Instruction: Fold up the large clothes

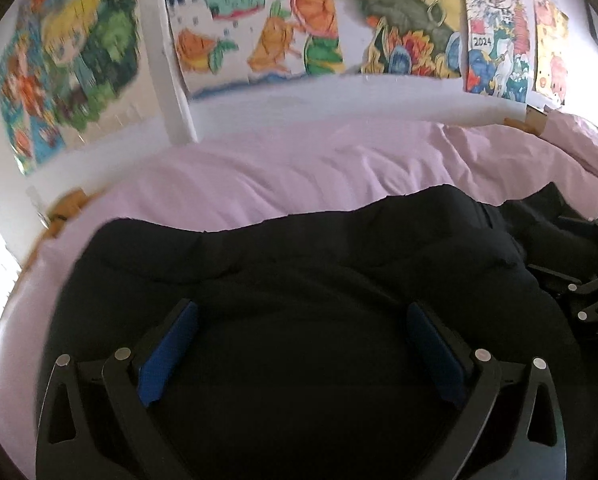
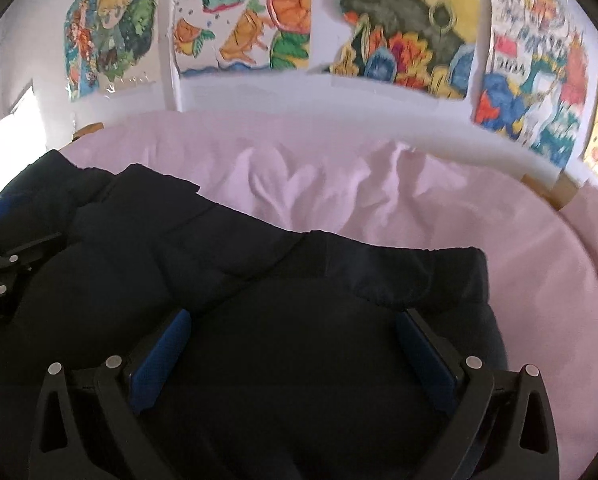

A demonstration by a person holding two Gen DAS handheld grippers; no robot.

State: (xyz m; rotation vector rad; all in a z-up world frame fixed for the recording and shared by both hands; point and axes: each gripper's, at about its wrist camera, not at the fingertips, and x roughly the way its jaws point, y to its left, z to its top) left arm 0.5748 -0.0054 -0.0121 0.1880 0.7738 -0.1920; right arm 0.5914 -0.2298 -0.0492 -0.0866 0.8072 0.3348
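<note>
A large black padded garment (image 1: 299,264) lies on a pink bedsheet (image 1: 283,176). It also fills the lower left of the right wrist view (image 2: 259,280), over the same sheet (image 2: 379,192). My left gripper (image 1: 301,312) is open, its blue pads (image 1: 167,356) spread wide just above the garment's left part. My right gripper (image 2: 293,320) is open too, pads (image 2: 159,360) apart over the garment's right part near its folded far edge. Neither holds anything. Each gripper's black frame shows at the edge of the other's view (image 1: 591,300) (image 2: 3,276).
A white wall with colourful paintings (image 1: 319,28) runs behind the bed. A white post (image 1: 167,60) stands at the back left. Wooden bed frame corners show at the left (image 1: 67,204) and right (image 2: 559,192). Bright light comes from the far left (image 2: 11,136).
</note>
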